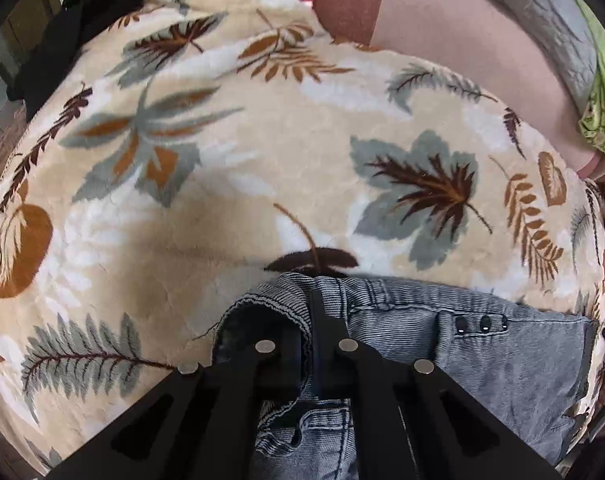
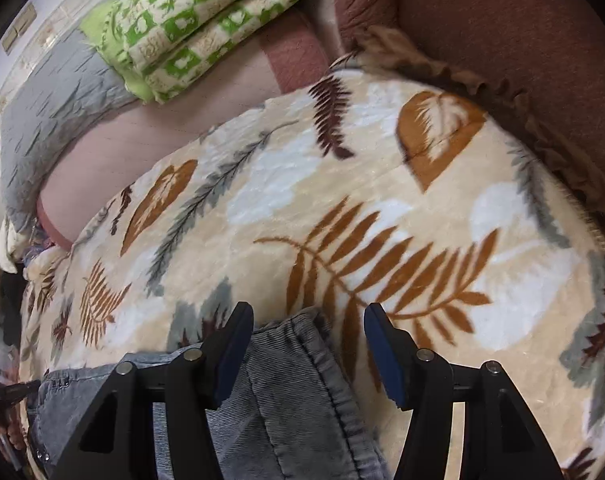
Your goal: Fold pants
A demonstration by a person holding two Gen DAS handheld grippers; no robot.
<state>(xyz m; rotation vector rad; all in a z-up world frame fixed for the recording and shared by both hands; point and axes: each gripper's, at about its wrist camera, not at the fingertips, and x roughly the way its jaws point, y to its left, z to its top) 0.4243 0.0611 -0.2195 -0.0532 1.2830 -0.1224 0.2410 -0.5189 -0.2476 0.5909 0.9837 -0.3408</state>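
Grey corduroy-like denim pants (image 1: 482, 352) lie on a beige leaf-print blanket (image 1: 238, 184). My left gripper (image 1: 308, 320) is shut on the pants' hem edge, which bunches between the fingers. In the right wrist view the pants (image 2: 286, 392) lie under my right gripper (image 2: 306, 336), which is open, its blue-padded fingers (image 2: 230, 344) straddling a corner of the fabric without closing on it. The other gripper shows at the far left edge (image 2: 2, 396).
The blanket (image 2: 382, 208) covers a bed with a pink sheet (image 1: 462, 40). A green patterned cloth (image 2: 198, 24) and grey quilt (image 2: 50, 104) lie at the back. Brown upholstery (image 2: 522, 32) borders the right. Dark clothing (image 1: 54, 40) sits at the back left.
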